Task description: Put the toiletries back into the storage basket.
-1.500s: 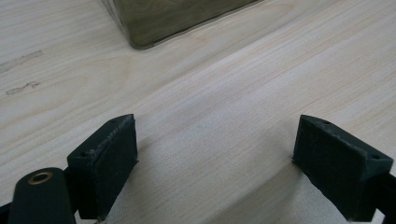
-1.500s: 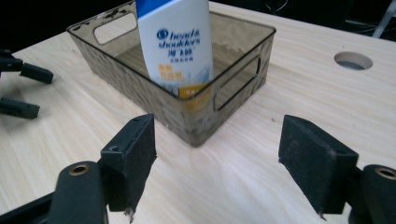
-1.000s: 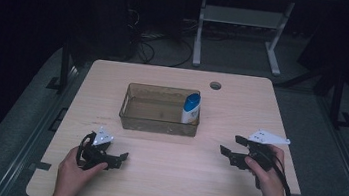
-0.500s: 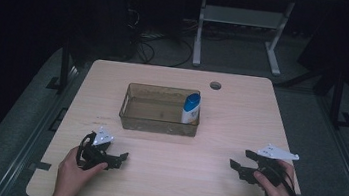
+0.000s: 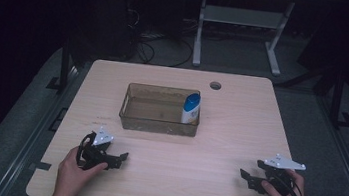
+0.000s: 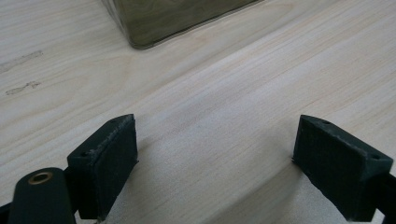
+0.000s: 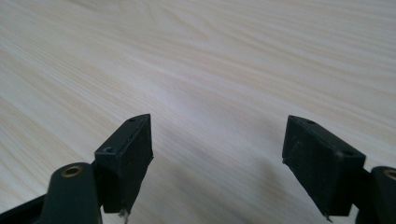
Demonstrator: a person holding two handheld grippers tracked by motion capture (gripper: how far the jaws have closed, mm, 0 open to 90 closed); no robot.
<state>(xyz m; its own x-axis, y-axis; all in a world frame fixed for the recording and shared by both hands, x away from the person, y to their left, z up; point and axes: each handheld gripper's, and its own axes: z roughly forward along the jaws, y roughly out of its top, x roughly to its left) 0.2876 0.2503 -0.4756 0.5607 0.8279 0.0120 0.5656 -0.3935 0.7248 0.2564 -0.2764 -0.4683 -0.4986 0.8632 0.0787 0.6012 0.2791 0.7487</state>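
A clear brownish bin stands in the middle of the wooden table. Inside it, at its right end, a white bottle with a blue cap stands upright. My left gripper rests low over the table at the front left, held by a hand, open with nothing between its jaws. In the left gripper view the gripper faces bare wood, with a corner of the bin ahead. My right gripper sits at the front right, open and empty. The right gripper view has the gripper over bare wood.
A round cable hole lies near the table's far edge. Beyond the table are a white stand's legs and cables on a dark floor. Black rails run along both sides of the table.
My right gripper has moved back toward the table's front right edge and come lower. The left gripper and the bin with the bottle have not moved.
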